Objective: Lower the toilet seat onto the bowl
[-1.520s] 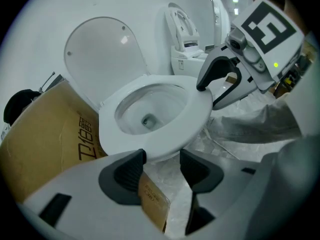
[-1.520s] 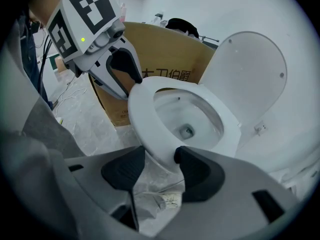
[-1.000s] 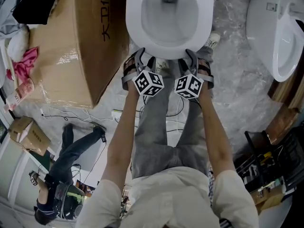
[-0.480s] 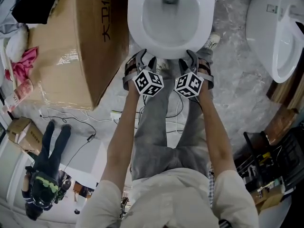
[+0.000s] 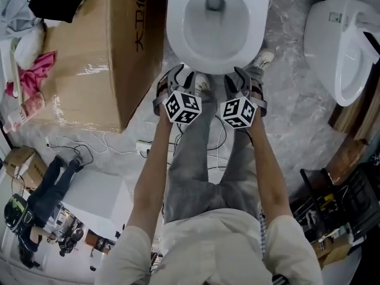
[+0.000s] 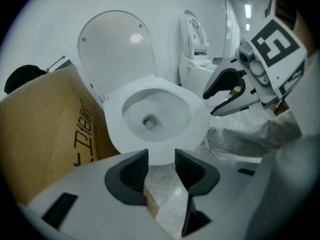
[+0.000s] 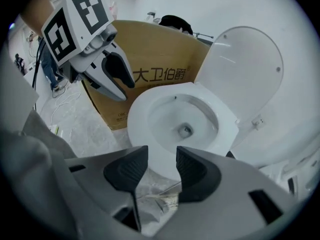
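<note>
A white toilet (image 5: 178, 37) stands ahead of me, its rim (image 6: 112, 116) flat and horizontal. The lid (image 6: 117, 49) stands upright behind it, also seen in the right gripper view as the raised lid (image 7: 245, 64). My left gripper (image 5: 178, 76) and right gripper (image 5: 243, 76) hover side by side just short of the bowl's front edge, not touching it. The left gripper (image 6: 161, 164) has its jaws closing with only floor between them. The right gripper (image 7: 162, 166) is closing too, with nothing between its pads.
A big cardboard box (image 5: 101, 52) stands close on the toilet's left. A second white toilet (image 5: 341, 46) is at the right. Cables (image 5: 77, 144) lie on the floor at left, with a person (image 5: 35, 212) beyond them. Tools and clutter (image 5: 326, 212) sit at lower right.
Both grippers stay at the bowl's front edge. The view has shifted slightly, so the toilet sits a little to the right. The person at lower left has moved.
</note>
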A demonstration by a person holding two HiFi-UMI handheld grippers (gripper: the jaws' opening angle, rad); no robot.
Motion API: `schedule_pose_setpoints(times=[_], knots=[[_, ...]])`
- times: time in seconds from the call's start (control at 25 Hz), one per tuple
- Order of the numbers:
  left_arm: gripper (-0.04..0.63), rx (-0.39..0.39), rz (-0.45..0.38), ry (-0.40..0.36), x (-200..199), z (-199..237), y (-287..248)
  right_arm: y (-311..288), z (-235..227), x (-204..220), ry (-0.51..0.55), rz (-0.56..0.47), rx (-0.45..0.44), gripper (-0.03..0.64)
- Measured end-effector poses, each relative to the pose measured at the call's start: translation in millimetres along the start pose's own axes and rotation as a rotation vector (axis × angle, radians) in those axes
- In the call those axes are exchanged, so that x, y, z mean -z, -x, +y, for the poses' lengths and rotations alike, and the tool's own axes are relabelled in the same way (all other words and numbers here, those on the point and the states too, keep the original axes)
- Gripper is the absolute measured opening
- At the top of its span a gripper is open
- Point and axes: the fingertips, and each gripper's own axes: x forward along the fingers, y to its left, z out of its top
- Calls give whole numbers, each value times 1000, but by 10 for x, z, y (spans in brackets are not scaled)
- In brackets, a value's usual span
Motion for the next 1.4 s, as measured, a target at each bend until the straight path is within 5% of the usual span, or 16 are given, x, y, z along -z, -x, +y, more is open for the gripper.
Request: schedule_pose_setpoints(times=[0.36,0.8,1.4], knots=[[67,10,-203,101,-530,218,510,620,-428,-640,-189,-190,70,102],[14,-14,-437,178,-1360,541,1510,1760,-982,-1427,-351,-413,138,6],[14,-9,-502,201,-1759,699,1813,2033,-1302,-1734,-396,-469,180,6]])
